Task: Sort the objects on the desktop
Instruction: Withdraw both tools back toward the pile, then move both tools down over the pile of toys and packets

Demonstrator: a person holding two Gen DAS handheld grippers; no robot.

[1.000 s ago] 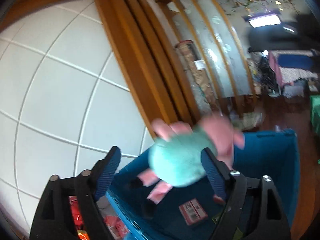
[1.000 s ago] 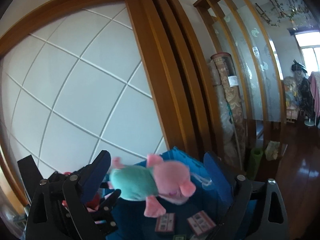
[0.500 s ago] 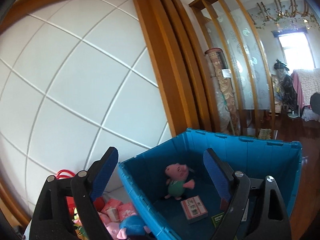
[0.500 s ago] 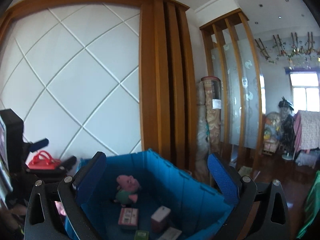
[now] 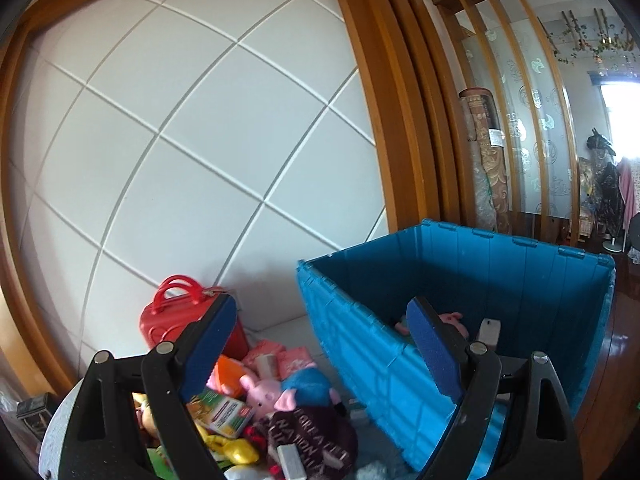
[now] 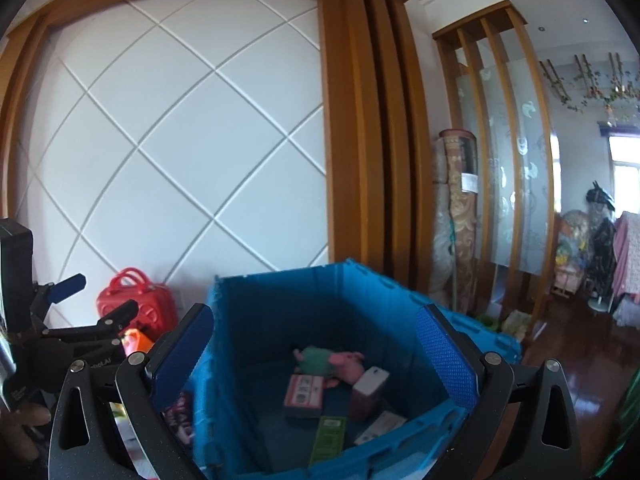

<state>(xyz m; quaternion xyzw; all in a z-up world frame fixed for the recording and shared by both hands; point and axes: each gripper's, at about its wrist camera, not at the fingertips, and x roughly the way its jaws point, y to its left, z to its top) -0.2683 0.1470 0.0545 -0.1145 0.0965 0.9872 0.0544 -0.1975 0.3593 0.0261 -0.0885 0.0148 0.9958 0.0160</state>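
Both tongs are gaping wide, holding nothing: the left gripper [image 5: 320,344] is hovering between toy pile [image 5: 260,400] and blue crate [image 6: 280,292], the right gripper [image 6: 316,344] above the crate, where the pig plush [image 6: 332,360] is lying among small boxes [image 6: 304,390].

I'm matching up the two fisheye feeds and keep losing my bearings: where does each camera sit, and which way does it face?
Left wrist: on the left gripper, looking forward over the toy pile toward the blue bin; its two open fingers show.
Right wrist: on the right gripper, looking down into the bin at the pig plush and small boxes; its open fingers show, and the left gripper at left.
Shared: bin, red case, panelled wall.
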